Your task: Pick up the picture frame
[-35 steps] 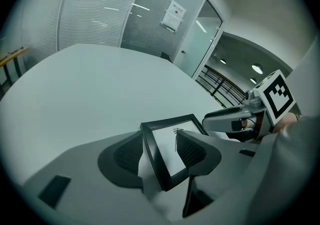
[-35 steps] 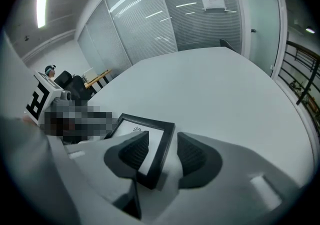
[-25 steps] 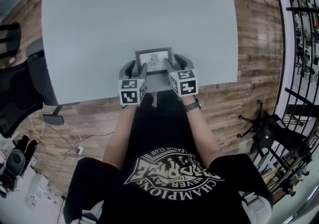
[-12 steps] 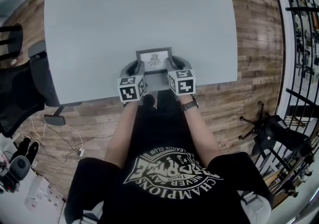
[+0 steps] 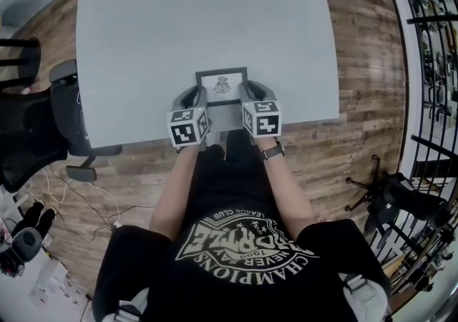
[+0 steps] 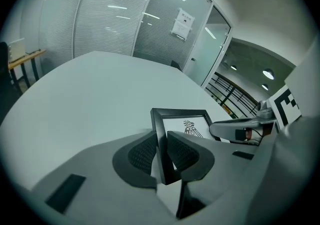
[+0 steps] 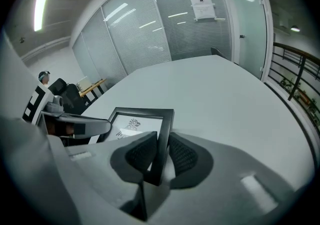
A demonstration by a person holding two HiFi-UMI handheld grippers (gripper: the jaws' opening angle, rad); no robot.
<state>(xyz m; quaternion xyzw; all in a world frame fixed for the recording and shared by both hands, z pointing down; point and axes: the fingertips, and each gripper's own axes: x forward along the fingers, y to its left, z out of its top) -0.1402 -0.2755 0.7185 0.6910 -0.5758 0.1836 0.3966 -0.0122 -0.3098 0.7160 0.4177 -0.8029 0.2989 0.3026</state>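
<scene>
A small black picture frame [image 5: 222, 84] holding a white print with a dark figure is at the near edge of the grey table [image 5: 200, 20]. My left gripper [image 5: 195, 96] has its jaws closing on the frame's left rail [image 6: 159, 130], with the ribbed pads [image 6: 145, 152] pressing both faces. My right gripper [image 5: 249, 93] is closing on the right rail [image 7: 165, 128] in the same way, its pads [image 7: 183, 155] against it. Each gripper view shows the other gripper across the frame. The frame's lower part is hidden behind the grippers.
The table's near edge [image 5: 215, 134] runs just under the grippers, with wood floor below. A black office chair [image 5: 32, 134] stands at the table's left, and another chair [image 5: 401, 199] at the right by black railings [image 5: 429, 27]. Cables [image 5: 93, 199] lie on the floor.
Both grippers' jaws closed inward onto the frame's side rails, and the marker cubes drew slightly closer together. The frame keeps its place between them in the head view.
</scene>
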